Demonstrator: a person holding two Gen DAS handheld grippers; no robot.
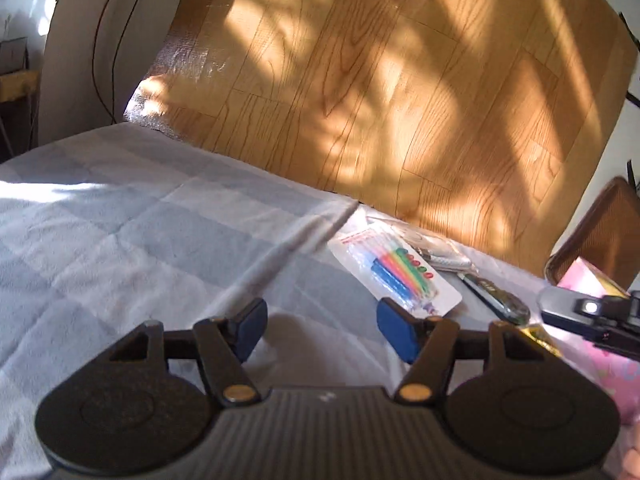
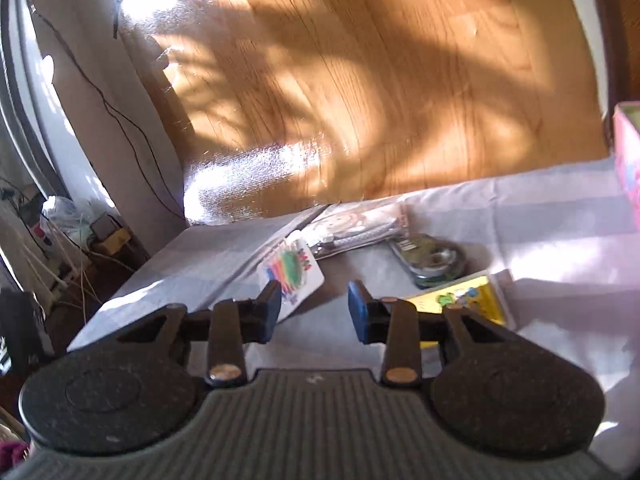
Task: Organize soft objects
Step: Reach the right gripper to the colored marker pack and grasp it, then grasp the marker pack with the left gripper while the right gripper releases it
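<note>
While both grippers, left (image 1: 322, 330) and right (image 2: 314, 310), hang with fingers released and empty, pen pack (image 1: 394, 276), pouch (image 2: 360, 226) and yellow packet (image 2: 460, 298) lie unsorted just ahead on the table (image 1: 120, 220).

My left gripper (image 1: 322, 330) hangs empty, jaws apart, over the grey checked cloth (image 1: 120, 232); a carded pack of coloured pens (image 1: 394, 276) lies right of centre.

— What couldn't you make out?
— The pink box (image 2: 628, 160) was cut off by the right edge, and the yellow packet (image 2: 464, 300) sat partly behind the right gripper (image 2: 314, 312).
— And the left view?
— The wood panel (image 1: 400, 80) was smeared; print on the pen pack (image 1: 396, 276) was too small to read.
</note>
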